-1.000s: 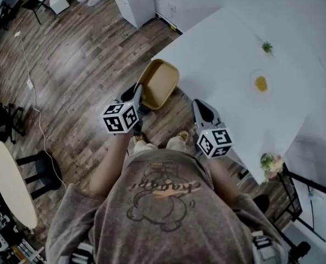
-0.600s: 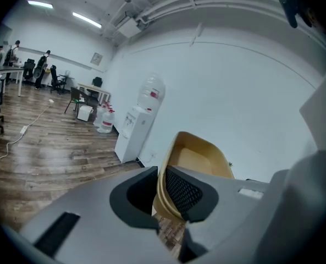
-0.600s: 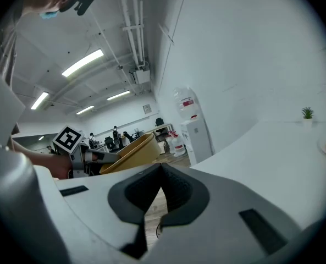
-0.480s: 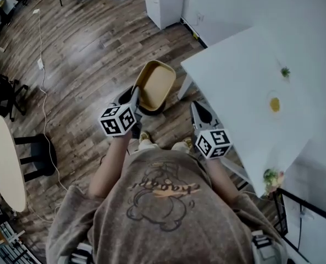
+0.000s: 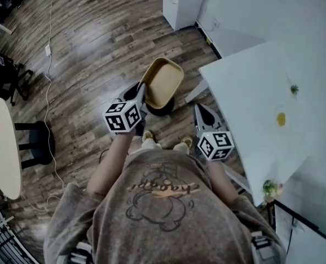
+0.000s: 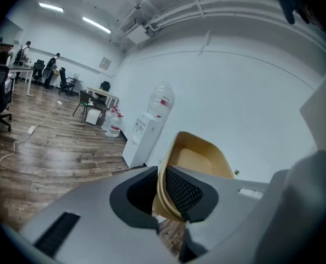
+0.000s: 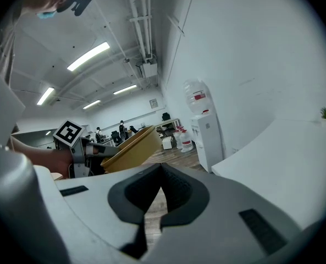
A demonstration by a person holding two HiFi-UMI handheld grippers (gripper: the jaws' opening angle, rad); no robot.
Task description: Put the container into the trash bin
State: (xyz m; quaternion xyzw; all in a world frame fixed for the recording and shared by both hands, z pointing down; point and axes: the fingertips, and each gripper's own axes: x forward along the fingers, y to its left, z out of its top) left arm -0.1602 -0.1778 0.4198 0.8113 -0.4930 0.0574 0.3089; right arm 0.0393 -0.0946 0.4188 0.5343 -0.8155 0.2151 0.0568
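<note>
item 1, container [image 5: 164,81]: tan, shallow, with rounded corners. it is tilted, with the open side turned up toward your head. it hangs in the air over the wood floor [image 5: 86,48], just beyond your shoes [image 5: 148,140] and just left of the white table's near-left corner. it rests on nothing.

item 2, your left gripper [image 6: 161,187]: its 2 fingers pinch the container's near wall, 1 pad inside and 1 outside. the rim stands up between them.

item 3, your right gripper [image 7: 160,166]: its 2 fingers are pressed together at the tips with nothing between them. it is held to the right of the left one, near the table's edge and apart from the container.

item 4, white table [image 5: 245,98]: at right. it bears a small green plant [image 5: 293,89], a yellow spot [image 5: 281,119] nearer to you, and a small bunch of flowers [image 5: 270,188] at its near edge.

item 5, water dispenser [image 6: 150,126]: white, with a clear bottle on top. it stands far off against the white wall.

item 6, round cream table [image 5: 0,147]: at the far left, with a black stool [image 5: 39,144] just beside it. a white cable [image 5: 48,65] trails across the floor beyond them.

item 7, dark rounded shape [image 5: 161,110]: it shows just under the container's near edge. you cannot tell what it is.
</note>
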